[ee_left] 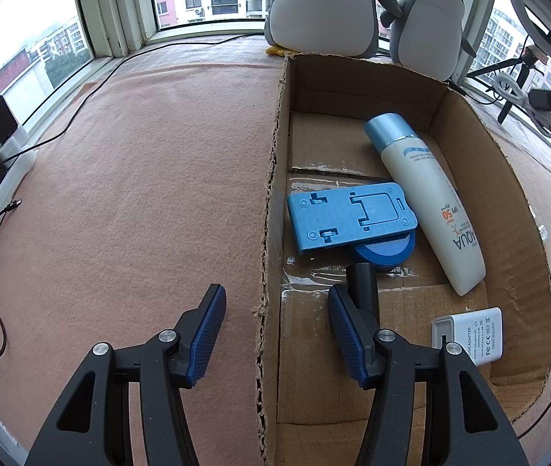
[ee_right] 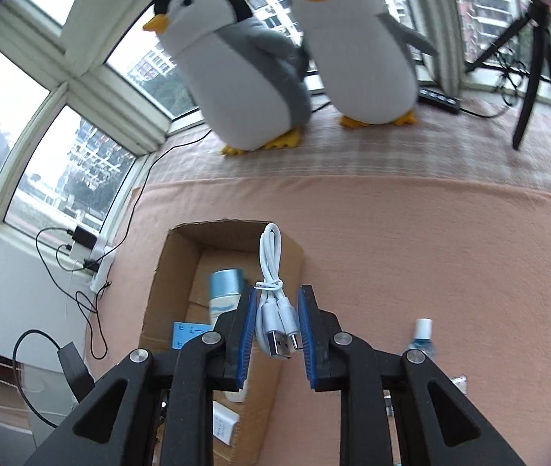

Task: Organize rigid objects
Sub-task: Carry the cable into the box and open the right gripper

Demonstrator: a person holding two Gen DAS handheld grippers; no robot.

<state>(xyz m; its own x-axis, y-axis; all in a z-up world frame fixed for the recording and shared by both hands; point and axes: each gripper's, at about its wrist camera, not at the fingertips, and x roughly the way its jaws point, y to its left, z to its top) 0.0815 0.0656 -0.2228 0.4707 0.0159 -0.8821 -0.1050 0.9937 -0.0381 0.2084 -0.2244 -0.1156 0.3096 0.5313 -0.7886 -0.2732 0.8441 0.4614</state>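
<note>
A shallow cardboard box (ee_left: 466, 124) lies on the pink blanket. Inside it are a white sunscreen bottle (ee_left: 427, 190) with a light-blue cap, a flat blue stand (ee_left: 349, 213) resting on a blue round pad with a black handle (ee_left: 363, 283), and a white power adapter (ee_left: 473, 334). My left gripper (ee_left: 275, 295) is open and straddles the box's torn left wall, with nothing between its fingers. In the right wrist view my right gripper (ee_right: 277, 291) is shut on a bundled white USB cable (ee_right: 271, 256), held in the air above the box (ee_right: 166, 272).
Two plush penguins (ee_right: 244, 77) stand near the window behind the box. A small blue bottle with a white cap (ee_right: 423, 334) sits on the blanket right of the right gripper. A power strip and black cables (ee_left: 7, 178) lie along the left sill. A tripod (ee_right: 528, 77) stands at the far right.
</note>
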